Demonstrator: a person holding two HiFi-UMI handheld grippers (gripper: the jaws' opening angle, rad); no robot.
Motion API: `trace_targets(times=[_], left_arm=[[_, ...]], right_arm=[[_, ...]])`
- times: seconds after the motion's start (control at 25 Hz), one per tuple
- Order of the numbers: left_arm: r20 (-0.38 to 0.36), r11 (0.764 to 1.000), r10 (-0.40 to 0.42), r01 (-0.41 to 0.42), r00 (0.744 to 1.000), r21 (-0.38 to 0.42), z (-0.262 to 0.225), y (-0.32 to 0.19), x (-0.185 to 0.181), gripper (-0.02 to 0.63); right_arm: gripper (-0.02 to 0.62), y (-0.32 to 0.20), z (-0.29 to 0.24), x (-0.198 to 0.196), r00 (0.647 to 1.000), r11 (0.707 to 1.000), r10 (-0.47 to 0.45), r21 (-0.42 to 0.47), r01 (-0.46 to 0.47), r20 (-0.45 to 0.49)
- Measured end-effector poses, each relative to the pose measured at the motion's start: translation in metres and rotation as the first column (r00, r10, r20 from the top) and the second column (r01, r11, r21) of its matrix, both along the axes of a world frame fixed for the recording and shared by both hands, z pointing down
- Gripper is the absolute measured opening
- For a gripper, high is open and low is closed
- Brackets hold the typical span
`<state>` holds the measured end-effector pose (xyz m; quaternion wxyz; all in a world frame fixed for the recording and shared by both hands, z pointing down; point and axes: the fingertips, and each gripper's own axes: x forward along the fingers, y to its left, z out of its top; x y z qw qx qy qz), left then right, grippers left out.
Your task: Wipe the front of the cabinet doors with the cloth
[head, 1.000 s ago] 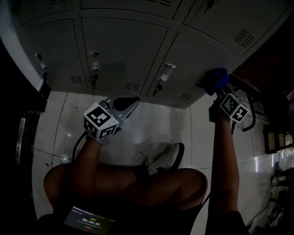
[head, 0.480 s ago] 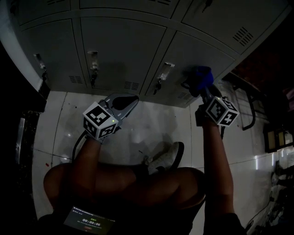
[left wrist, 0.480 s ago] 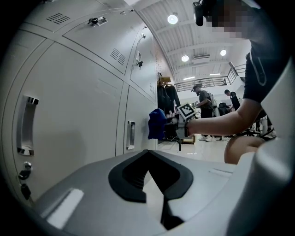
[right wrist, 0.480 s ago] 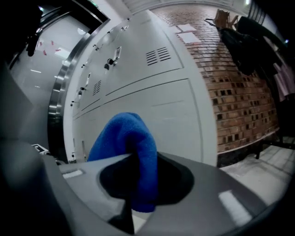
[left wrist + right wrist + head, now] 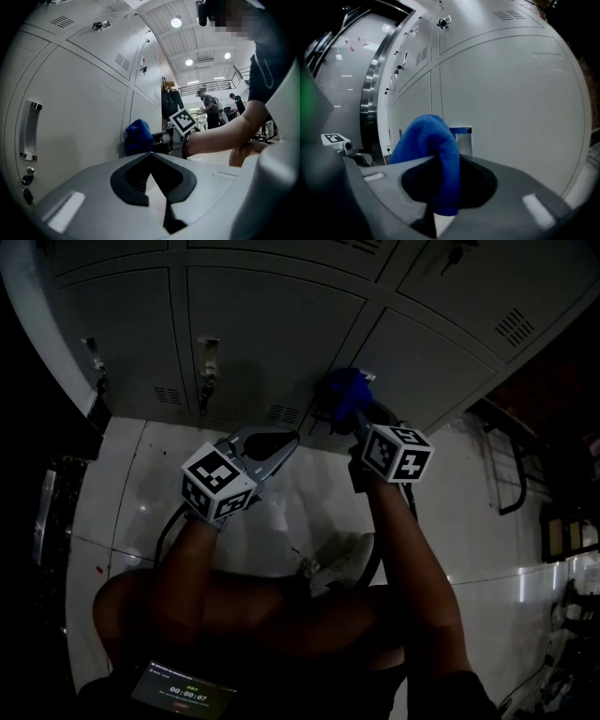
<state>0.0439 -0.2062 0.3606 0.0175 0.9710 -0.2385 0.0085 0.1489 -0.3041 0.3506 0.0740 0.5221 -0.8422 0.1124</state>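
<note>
blue cloth: soft, light, likely to bunch; right gripper pinches its fold against cabinet door; left gripper closed, empty.

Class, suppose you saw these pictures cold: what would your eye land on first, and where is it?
The bright blue cloth stands out first, clamped in the right gripper and held against a grey bottom-row cabinet door. Next, the black-and-white marker cubes on both grippers; the left gripper hangs shut and empty over the pale floor.
</note>
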Motion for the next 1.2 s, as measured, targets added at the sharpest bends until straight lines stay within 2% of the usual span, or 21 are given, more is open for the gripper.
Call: trace_targets(times=[0.2,0.36,0.68,0.96,1.2], left_arm=[[-0.006,1.0,0.001,-0.001,1.0,0.0,-0.001,-0.001,-0.001,0.005],[0.003,1.0,0.006,-0.006,1.0,0.0,0.002,0.0,0.001,0.006],[0.022,1.0,0.019,-0.019,1.0,0.0,0.005,0.003,0.005,0.005],[0.032,1.0,0.026,-0.025,0.999,-0.005,0.009,0.004,0.007,0.006],[0.034,1.0,0.028,-0.028,0.999,-0.008,0.009,0.004,0.008,0.005]], right_arm=[[0.072,-0.007,0.007,0.016,0.999,0.999,0.033,-0.005,-0.033,-0.027],[0.072,-0.007,0.006,0.042,0.998,0.998,0.066,-0.013,-0.066,-0.01],[0.072,0.002,0.007,0.12,0.983,0.984,0.177,-0.019,-0.178,-0.048],[0.072,0.011,0.011,0.195,0.949,0.949,0.315,-0.024,-0.316,-0.03],[0.072,0.02,0.018,0.236,0.913,0.912,0.407,-0.076,-0.403,0.043]])
